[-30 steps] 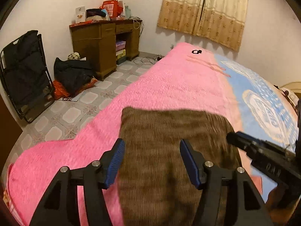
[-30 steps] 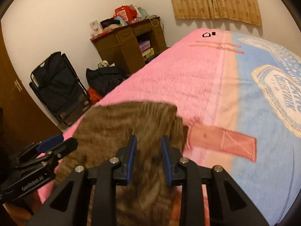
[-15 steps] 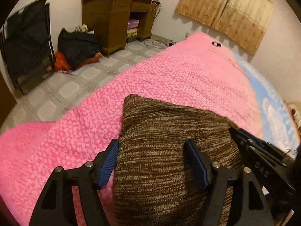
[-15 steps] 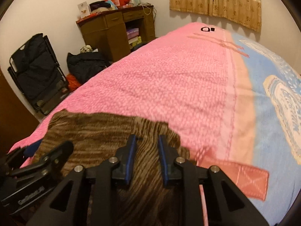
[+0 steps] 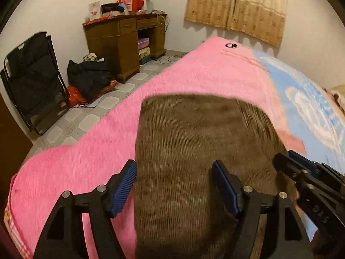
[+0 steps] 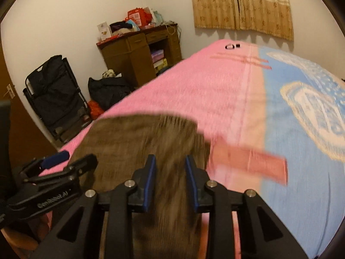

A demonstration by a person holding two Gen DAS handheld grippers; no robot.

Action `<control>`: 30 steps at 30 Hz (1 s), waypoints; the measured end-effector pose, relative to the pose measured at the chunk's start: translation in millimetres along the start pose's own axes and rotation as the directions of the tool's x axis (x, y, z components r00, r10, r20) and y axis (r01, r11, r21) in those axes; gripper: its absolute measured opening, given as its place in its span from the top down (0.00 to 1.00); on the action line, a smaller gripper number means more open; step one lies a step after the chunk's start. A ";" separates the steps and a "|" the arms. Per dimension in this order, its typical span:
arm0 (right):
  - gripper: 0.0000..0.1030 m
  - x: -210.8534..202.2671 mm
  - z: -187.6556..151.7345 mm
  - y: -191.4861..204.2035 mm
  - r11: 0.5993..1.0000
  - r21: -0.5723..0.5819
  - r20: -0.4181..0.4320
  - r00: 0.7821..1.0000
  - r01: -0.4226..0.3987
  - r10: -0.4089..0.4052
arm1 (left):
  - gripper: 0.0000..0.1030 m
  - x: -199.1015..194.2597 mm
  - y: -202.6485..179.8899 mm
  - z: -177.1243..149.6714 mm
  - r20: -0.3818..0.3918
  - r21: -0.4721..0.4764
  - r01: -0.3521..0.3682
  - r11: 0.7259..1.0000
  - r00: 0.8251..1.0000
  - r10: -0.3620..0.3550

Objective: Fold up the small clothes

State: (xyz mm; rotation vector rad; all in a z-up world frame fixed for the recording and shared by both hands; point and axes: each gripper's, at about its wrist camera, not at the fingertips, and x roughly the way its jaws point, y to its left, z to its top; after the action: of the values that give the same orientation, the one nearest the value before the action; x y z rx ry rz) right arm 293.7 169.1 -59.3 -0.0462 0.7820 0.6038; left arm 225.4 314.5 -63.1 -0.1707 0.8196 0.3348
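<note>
Closest to me, my left gripper (image 5: pixel 174 185) stands wide, its blue ribbed pads straddling the near left part of the brown ribbed knit garment (image 5: pixel 194 151) without pressing it; that garment sits low in the left wrist view, spread over the pink fleece blanket (image 5: pixel 194 75). I judge the wide stance is there to take in a thick folded edge rather than a single layer. My right gripper (image 6: pixel 168 181) is set narrow. Its jaws have just been opening a little, with the brown knit between them; motion blur hides whether the pads bite, so I cannot tell if it has a hold. Both grippers sit side by side at the near end, each visible at the edge of the other's view, which suits a two-handed fold away from me.

The garment lies flat as a rough rectangle, its far edge straight across the pink fleece and its right edge near a salmon-coloured cloth strip (image 6: pixel 252 164), just at the seam where the light blue patterned bedcover (image 6: pixel 312 129) begins. It looks already folded at least once; I judge one more fold or a smoothing pass remains.

Farther off stand a brown wooden desk (image 5: pixel 123 41) piled with boxes, a black folded chair (image 5: pixel 34 82) against the wall, and tan patterned curtains (image 5: pixel 237 8).
</note>
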 end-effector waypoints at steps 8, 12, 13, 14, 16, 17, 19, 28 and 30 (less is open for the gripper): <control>0.53 -8.0 -45.6 -8.5 0.999 0.047 -0.041 0.999 0.024 -0.022 | 0.29 -10.2 15.0 -34.7 -0.006 -0.091 0.034 0.995 0.999 -0.035; 0.50 -40.0 -54.4 -11.6 0.996 0.084 -0.012 1.000 0.019 -0.018 | 0.29 -34.7 7.1 -40.9 0.009 -0.010 -0.005 1.000 1.000 0.005; 0.47 -48.9 -60.3 -12.0 0.996 0.091 -0.001 1.000 0.024 -0.024 | 0.29 -41.1 4.4 -45.3 0.020 0.014 -0.008 1.000 1.000 0.007; 0.38 -58.3 -67.0 -13.3 0.994 0.108 0.010 1.000 0.026 -0.027 | 0.28 -47.1 1.2 -51.2 0.025 0.039 -0.012 0.999 1.000 0.011; 0.21 -74.6 -80.8 -15.3 0.987 0.155 0.034 0.999 0.032 -0.038 | 0.27 -52.1 -3.2 -61.5 0.017 0.060 -0.017 0.998 1.000 0.016; 0.16 -82.6 -87.7 -16.4 0.983 0.178 0.049 0.998 0.038 -0.047 | 0.25 -51.5 -4.4 -68.0 -0.001 0.064 -0.016 0.998 1.000 0.016; 0.15 -91.2 -96.4 -17.1 0.978 0.200 0.055 0.996 0.056 -0.069 | 0.24 -45.4 -4.3 -75.2 -0.046 0.055 -0.013 0.998 0.999 0.016; 0.12 -102.7 -115.2 -10.6 0.976 0.196 0.012 0.995 0.091 -0.096 | 0.23 -57.8 -7.0 -101.5 -0.104 0.087 -0.012 0.996 0.994 0.021; 0.11 -107.2 -119.4 -8.3 0.976 0.192 0.003 0.994 0.103 -0.106 | 0.23 -62.4 -9.3 -114.8 -0.110 0.116 -0.029 0.993 0.993 0.042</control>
State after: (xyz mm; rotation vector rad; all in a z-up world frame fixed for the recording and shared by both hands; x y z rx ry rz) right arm 161.8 78.7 -74.3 0.0932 0.8166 0.4265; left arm 110.3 259.9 -94.0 -0.0679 0.9519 0.3128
